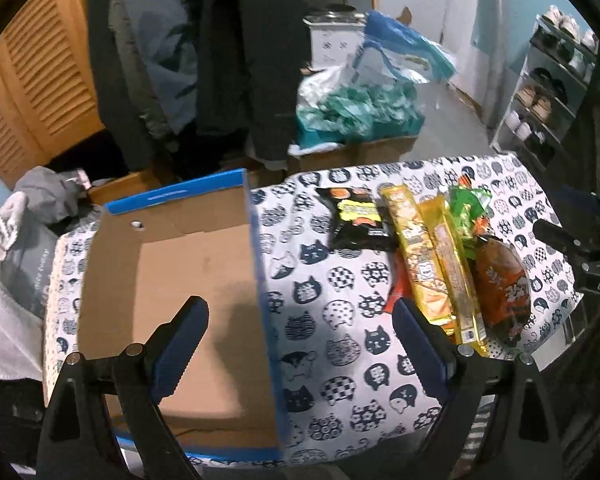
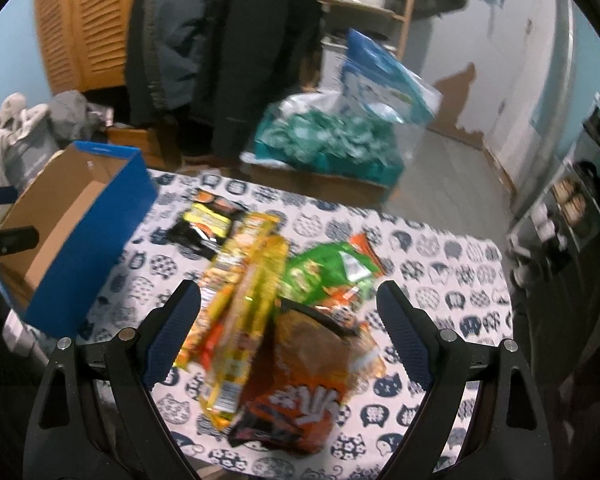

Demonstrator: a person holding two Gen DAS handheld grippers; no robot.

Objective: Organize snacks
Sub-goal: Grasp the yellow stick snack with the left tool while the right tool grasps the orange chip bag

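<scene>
Covering the table: one white cloth printed with dark blue cat faces [image 1: 332,312] lay under everything; I counted a single cloth in both views.
Box: one open cardboard box with blue outer walls and a plain brown inside [image 1: 188,272] sat on the left part of the cloth; nothing showed inside it.
Snack pile: the packets lay together on the right part of the cloth, well apart from the box, overlapping one another.
Orange bags: one large orange-brown foil snack bag [image 2: 300,376] lay nearest the right wrist camera, at the right edge of the pile.
Yellow packs: two long yellow wrapped packs [image 1: 428,264] lay side by side, touching, running away from the cameras.
Green bags: one crumpled green foil bag [image 2: 324,268] rested behind the orange bag, just beside the yellow packs.
Black packets: one black packet with a yellow label [image 1: 356,220] lay at the far left of the pile, touching the nearer yellow pack.
Red wrappers: one small red-orange piece peeked from under the yellow packs; what it was I could not tell.
Left gripper [image 1: 300,320]: one, jaws spread wide, holding nothing, hovering over the box's right wall.
Right gripper [image 2: 288,308]: one, jaws spread wide above the snack pile, clamped on nothing.
</scene>
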